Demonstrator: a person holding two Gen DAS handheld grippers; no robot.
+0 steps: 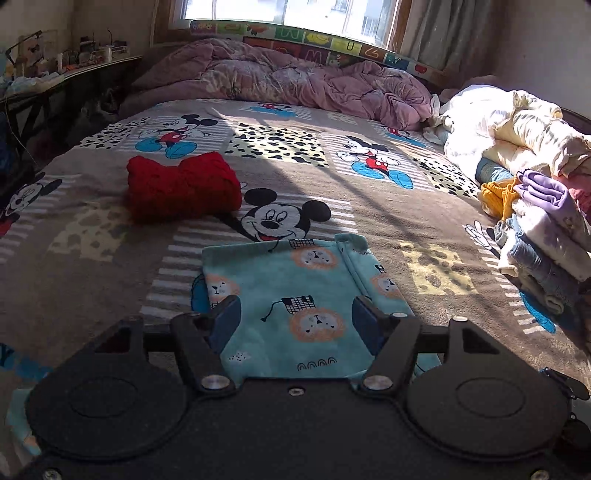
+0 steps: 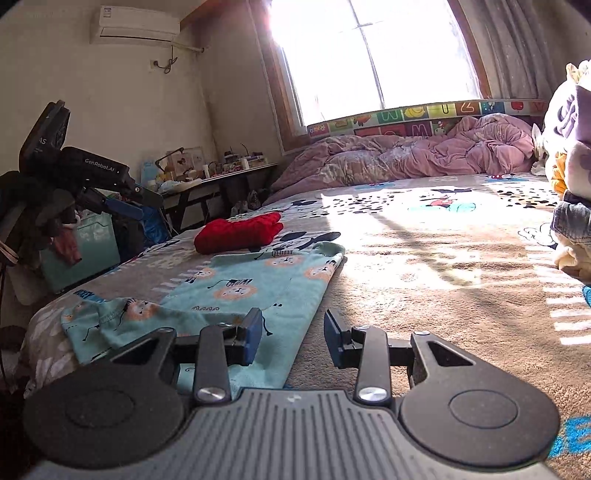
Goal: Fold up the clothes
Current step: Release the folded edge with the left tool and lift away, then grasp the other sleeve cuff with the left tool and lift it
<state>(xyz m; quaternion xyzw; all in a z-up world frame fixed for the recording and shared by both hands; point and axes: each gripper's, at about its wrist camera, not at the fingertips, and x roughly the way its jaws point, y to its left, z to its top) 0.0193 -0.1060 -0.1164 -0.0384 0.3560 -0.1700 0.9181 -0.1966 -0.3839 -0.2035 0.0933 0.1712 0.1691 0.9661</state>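
Low in both frames, the left gripper and right gripper hang parted and empty over the teal garment, apparently between folds.

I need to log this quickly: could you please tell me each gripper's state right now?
Left gripper: open, empty, above the teal lion-print fleece garment.
Right gripper: open, holding nothing.

A bed with a cartoon mouse cover stood under a bright window. A crumpled pink quilt lay at its far end. A cluttered bench stood beside the bed, and an air conditioner hung on the wall.
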